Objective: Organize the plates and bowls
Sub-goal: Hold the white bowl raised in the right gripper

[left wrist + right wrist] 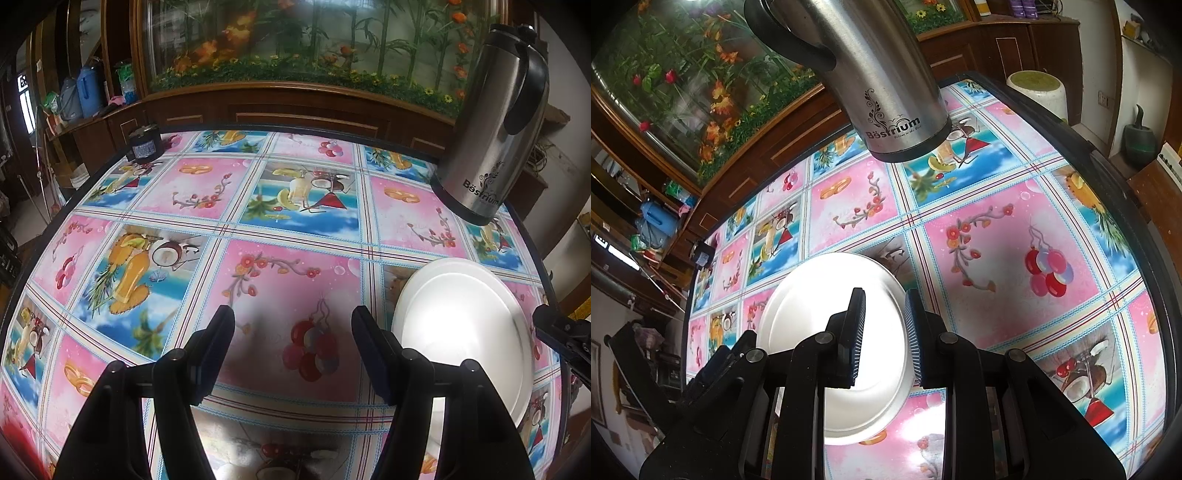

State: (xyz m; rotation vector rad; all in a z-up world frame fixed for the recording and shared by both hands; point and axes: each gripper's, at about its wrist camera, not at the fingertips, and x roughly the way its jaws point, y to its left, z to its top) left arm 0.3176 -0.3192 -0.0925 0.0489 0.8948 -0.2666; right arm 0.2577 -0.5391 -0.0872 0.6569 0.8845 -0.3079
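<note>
A white plate (pixel 461 328) lies flat on the table with the patterned cloth (pixel 295 266), at the right of the left wrist view. My left gripper (pixel 293 332) is open and empty, just left of the plate. In the right wrist view the plate (pixel 812 295) lies under my right gripper (pixel 884 321). Its fingers stand a little apart on either side of the plate's right rim; whether they touch the rim I cannot tell. The right gripper also shows at the right edge of the left wrist view (pixel 561 332).
A steel thermos jug (pixel 491 122) stands at the table's far right, also in the right wrist view (pixel 886 74). A small dark jar (pixel 144 144) sits at the far left corner. A wooden cabinet with a fish tank (pixel 295 48) stands behind the table.
</note>
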